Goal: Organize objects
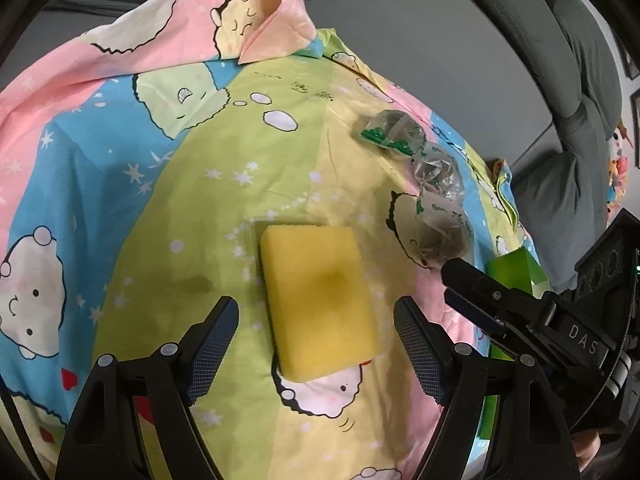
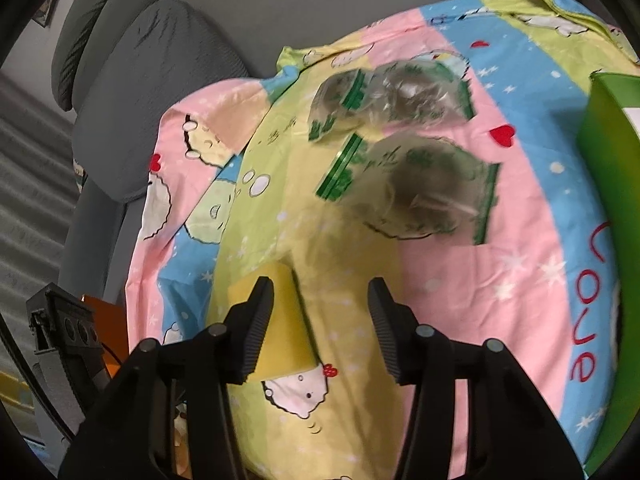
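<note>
A yellow sponge point(image 1: 318, 300) lies flat on a cartoon-print bedsheet point(image 1: 120, 184), and everything else can be placed from it. The left gripper point(image 1: 316, 320) hangs over the sponge with its jaws spread wide on either side of the near end, the pads clear of the sponge's edges, so nothing is grasped. Beyond the sponge and off to its right in the left wrist view, three clear plastic bags point(image 1: 424, 168) with green printed edges lie on the sheet in a loose row, each holding something dark; the nearest of them sits just past the tip of the right gripper point(image 1: 460, 280), which reaches in from the sponge's right. In the right wrist view the right gripper point(image 2: 320, 320) has its jaws parted with only bare sheet between them; its left finger point(image 2: 252, 328) overlaps the sponge point(image 2: 284, 320) in the picture, and whether it touches cannot be told. The bags point(image 2: 416, 184) lie ahead of the fingers there, apart from them. A green box point(image 2: 612, 184) stands to the right of the sponge, at the edge of the sheet. Grey cushions point(image 2: 132, 92) sit behind the sheet, well away from the sponge.
</note>
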Demonstrator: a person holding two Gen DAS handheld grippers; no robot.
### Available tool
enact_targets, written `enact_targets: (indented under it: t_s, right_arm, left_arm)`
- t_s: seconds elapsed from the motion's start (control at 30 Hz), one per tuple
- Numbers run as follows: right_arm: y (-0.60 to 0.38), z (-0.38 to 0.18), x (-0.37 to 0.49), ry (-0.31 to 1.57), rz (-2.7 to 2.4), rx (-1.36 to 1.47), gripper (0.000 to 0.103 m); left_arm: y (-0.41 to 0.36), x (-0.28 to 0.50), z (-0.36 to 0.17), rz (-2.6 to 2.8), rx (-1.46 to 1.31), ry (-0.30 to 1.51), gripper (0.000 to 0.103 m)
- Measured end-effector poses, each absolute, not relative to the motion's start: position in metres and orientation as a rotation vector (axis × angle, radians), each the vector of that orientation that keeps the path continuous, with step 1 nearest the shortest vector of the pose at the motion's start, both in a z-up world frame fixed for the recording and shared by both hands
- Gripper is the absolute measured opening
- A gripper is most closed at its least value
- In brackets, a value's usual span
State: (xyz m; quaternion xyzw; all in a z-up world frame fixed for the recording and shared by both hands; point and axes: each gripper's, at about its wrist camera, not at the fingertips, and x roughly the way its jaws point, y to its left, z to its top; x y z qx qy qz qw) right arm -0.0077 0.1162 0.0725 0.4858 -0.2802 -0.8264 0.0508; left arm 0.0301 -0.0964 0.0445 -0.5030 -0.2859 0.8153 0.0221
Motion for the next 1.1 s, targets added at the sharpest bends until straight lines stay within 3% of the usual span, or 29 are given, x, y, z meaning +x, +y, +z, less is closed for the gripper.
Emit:
enact_targets:
  t_s: [0.2, 0.53, 0.7, 0.77, 0.87, 1.1]
  right_arm:
    - [0.103, 0.063, -0.016, -0.836, -2.451, 1.509, 0.049]
    - [0.082, 0.052, -0.031, -0.785, -2.364, 1.548, 0.037]
    - [0.069, 0.036, -0.045, -0.763, -2.299, 1.626, 0.038]
    - [0.065, 0.031, -0.048, -0.761, -2.257, 1.639, 0.039]
    - [0.062, 0.028, -0.05, -0.75, -2.248, 1.639, 0.039]
    - [0.074, 0.046, -0.04, -0.774, -2.32, 1.545, 0.038]
  left_arm:
    - [-0.095, 0.027, 0.036, 2.491, -1.603, -0.889, 0.08]
    - [-0.09, 0.024, 0.023, 2.429, -1.667, -0.878, 0.08]
    - [-0.08, 0.022, 0.023, 2.458, -1.668, -0.779, 0.08]
    - [-0.079, 0.022, 0.022, 2.435, -1.642, -0.78, 0.07]
    - [-0.076, 0.02, 0.022, 2.455, -1.637, -0.764, 0.065]
    - [-0.065, 0.026, 0.048, 2.515, -1.466, -0.712, 0.063]
